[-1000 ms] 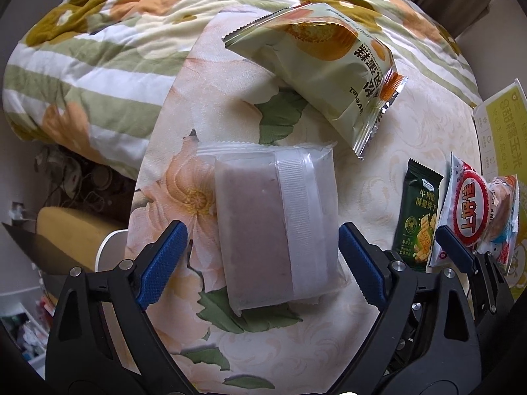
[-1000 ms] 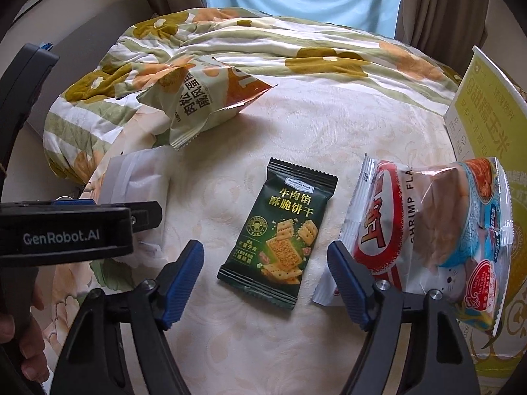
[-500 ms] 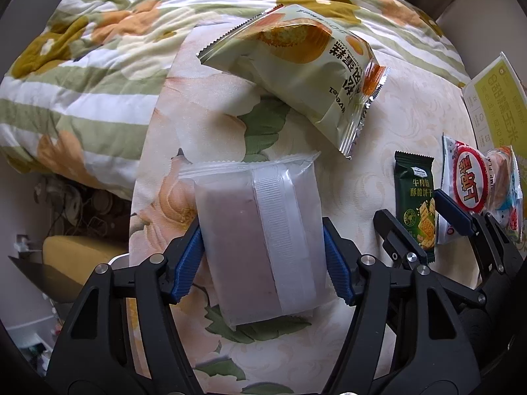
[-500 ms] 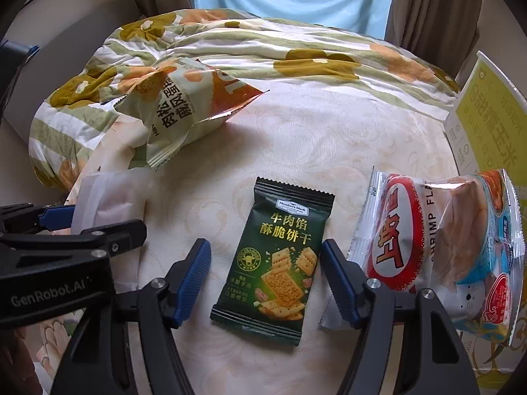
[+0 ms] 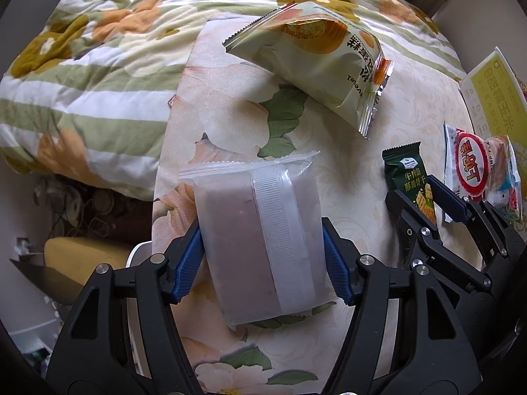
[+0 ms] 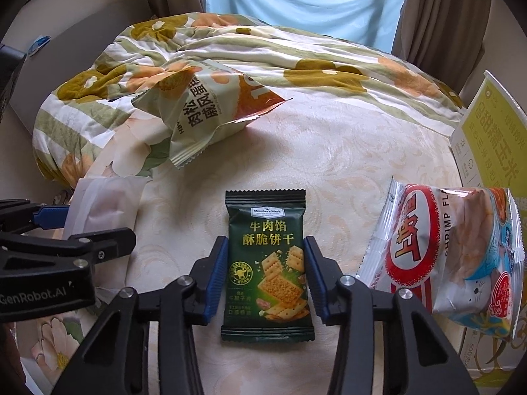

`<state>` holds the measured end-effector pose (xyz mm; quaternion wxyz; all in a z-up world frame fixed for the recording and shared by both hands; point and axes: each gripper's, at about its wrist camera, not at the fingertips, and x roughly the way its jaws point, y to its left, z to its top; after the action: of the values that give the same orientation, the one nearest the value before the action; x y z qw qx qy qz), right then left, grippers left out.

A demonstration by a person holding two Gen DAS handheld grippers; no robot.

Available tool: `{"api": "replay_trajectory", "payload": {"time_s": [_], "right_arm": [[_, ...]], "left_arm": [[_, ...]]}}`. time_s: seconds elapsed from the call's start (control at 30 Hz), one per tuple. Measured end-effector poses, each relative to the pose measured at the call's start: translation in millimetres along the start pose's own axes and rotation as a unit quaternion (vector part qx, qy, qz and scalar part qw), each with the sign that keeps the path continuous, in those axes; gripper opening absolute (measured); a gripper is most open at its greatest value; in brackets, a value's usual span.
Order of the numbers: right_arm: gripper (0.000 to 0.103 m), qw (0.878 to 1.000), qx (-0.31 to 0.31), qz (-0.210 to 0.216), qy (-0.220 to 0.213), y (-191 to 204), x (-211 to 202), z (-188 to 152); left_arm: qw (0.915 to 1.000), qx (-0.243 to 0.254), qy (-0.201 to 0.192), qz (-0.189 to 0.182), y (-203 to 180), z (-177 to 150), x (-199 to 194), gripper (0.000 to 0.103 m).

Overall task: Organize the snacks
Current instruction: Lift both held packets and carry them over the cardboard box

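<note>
On the bedspread, left gripper (image 5: 262, 260) pinches the translucent packet (image 5: 260, 240), right gripper (image 6: 265, 275) has just closed on the green cracker pack (image 6: 267, 263); apparently nothing sorted yet, two bags remain.

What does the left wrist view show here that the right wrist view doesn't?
Only the left wrist view shows the left gripper clamped on the frosted purple packet, whole, and clutter on the floor beside the bed. Only the right wrist view shows the right gripper's pads pressed on the dark green cracker packet, plus the window and curtains. Both show the pale green cake bag, the shrimp snack bag and the yellow box.
</note>
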<state>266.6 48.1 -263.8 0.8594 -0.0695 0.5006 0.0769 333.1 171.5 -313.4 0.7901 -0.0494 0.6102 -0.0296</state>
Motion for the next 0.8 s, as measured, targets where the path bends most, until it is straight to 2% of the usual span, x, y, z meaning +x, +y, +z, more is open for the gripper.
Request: {"api": "replay_trajectory", "payload": {"time_s": [0.23,0.43,0.6,0.8], "right_arm": [[0.04,1.0,0.008,0.009,-0.024,-1,-27,4],[0.04,0.997,0.037,0.025,-0.067,-19,-86,18],[0.04,0.991,0.072,0.032,-0.112,-59,-147,27],[0.04,0.983,0.102,0.018,-0.149,-131,-208,26]], "left_arm": [[0.9997,-0.009,-0.013,-0.018,4,-4,-22,0.061],[0.9981,0.006,-0.048,-0.038,-15,5,-71,0.06],[0.9941,0.033,-0.089,-0.052,-63,19,-120,0.06],[0.984,0.075,-0.133,-0.093,-154,33,-169,0.06]]}}
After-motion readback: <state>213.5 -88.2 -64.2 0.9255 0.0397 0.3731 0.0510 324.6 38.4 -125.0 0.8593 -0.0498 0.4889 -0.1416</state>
